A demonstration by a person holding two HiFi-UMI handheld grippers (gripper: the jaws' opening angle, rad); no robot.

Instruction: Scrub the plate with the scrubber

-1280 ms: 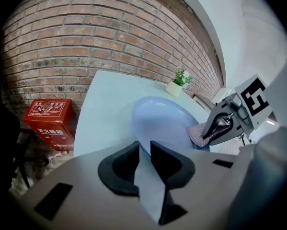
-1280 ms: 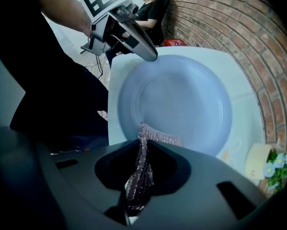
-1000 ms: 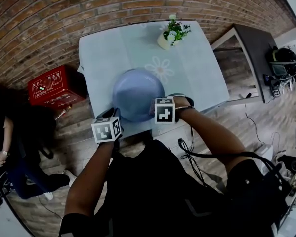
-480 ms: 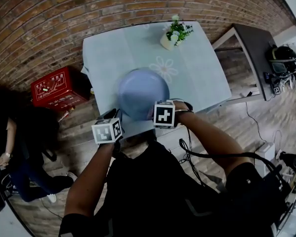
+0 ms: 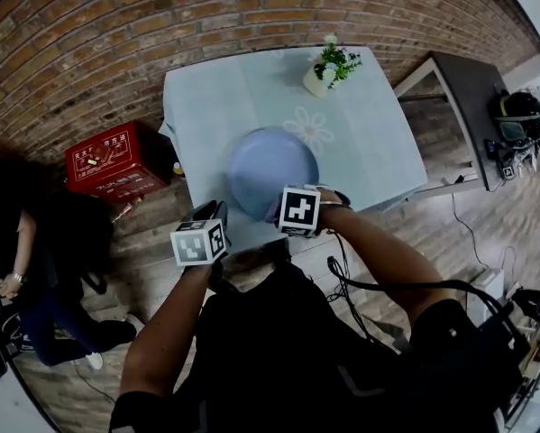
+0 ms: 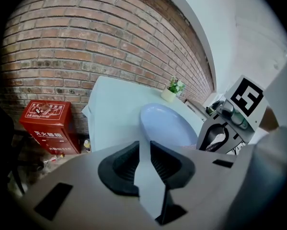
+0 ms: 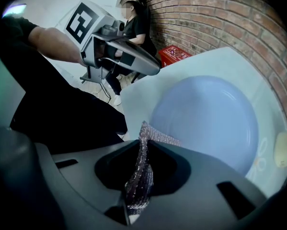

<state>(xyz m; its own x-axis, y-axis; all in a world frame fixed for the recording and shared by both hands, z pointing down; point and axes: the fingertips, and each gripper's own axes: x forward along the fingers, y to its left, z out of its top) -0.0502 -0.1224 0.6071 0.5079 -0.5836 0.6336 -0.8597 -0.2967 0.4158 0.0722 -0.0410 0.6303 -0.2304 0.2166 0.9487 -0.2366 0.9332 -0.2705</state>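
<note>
Brick wall, wooden floor; pale blue table, red box

The desk, draped in a pale blue cloth with a daisy print, stands on a wooden floor. A blue plate sits toward its near edge, well apart from a small potted plant near the far right corner. A red box stands on the floor beside the desk.

Round pale-blue plate lies on the bench — silvery mesh scrubber, pinched in the right tongs, just by its near rim.
</note>
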